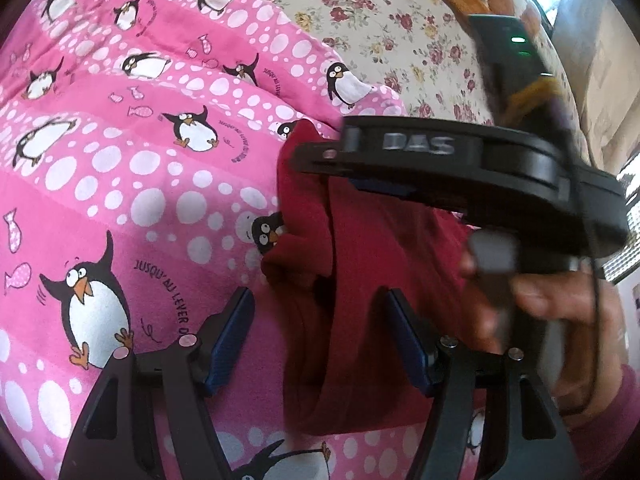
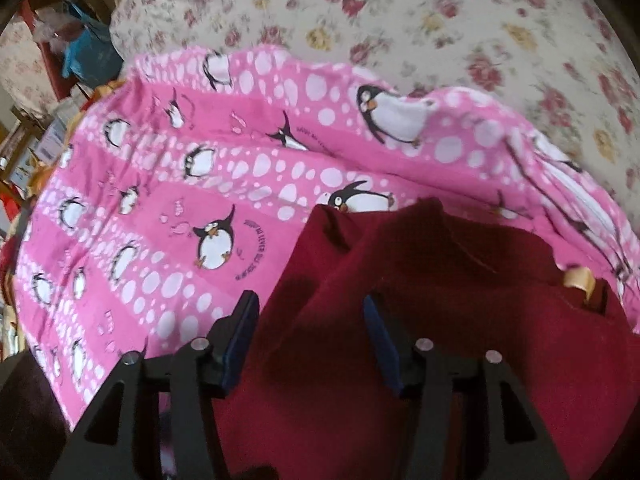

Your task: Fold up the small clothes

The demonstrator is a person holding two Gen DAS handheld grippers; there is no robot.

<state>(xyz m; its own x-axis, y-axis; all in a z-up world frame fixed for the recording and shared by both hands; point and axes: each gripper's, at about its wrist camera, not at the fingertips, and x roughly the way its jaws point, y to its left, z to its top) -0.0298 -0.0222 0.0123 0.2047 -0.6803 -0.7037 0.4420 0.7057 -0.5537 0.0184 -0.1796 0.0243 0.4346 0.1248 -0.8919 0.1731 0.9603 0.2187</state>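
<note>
A dark red garment (image 1: 360, 280) lies crumpled on a pink penguin-print blanket (image 1: 120, 184). My left gripper (image 1: 320, 336) is open, its blue-padded fingers straddling the garment's lower folded edge without pinching it. The right gripper's black body (image 1: 460, 168) crosses the left wrist view above the garment, held by a hand (image 1: 552, 320); its tip reaches the garment's top corner. In the right wrist view my right gripper (image 2: 310, 340) is open over the red garment (image 2: 440, 320), a fold of cloth lying between its fingers. A tan label (image 2: 580, 280) shows at the garment's right.
The pink blanket (image 2: 160, 208) lies on a floral bedspread (image 2: 440, 32), which also shows in the left wrist view (image 1: 380, 20). Cluttered shelves and boxes (image 2: 48, 80) stand off the bed's far left. A wooden headboard and window (image 1: 580, 20) are at the right.
</note>
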